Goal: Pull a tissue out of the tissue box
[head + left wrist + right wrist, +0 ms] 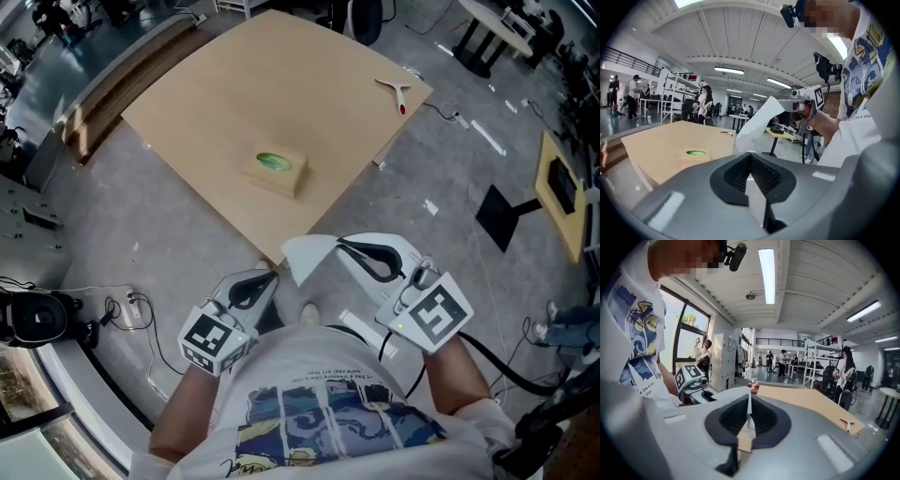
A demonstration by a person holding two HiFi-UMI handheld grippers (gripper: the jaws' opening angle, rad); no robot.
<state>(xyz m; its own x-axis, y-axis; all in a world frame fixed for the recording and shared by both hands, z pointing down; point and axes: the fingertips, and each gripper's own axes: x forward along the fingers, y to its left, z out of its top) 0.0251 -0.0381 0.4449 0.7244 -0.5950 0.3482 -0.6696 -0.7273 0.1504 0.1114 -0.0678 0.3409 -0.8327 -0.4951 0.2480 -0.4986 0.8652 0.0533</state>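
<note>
The tan tissue box (278, 172) with a green oval opening sits in the middle of the wooden table (225, 84); the left gripper view shows it as well (696, 153). My right gripper (339, 244) is shut on a white tissue (309, 255), held in the air off the table's near corner, well clear of the box. The sheet is pinched between the right tips (749, 398) and spreads left (730, 392). My left gripper (274, 276) is shut close beside the tissue's lower corner (757, 124). I cannot tell whether it touches the sheet.
A white tool with a red tip (396, 91) lies at the table's far right corner. A long wooden board (122, 84) leans along the left side. On the floor are a black stand (511, 211) and a headset (37, 314). People stand far off.
</note>
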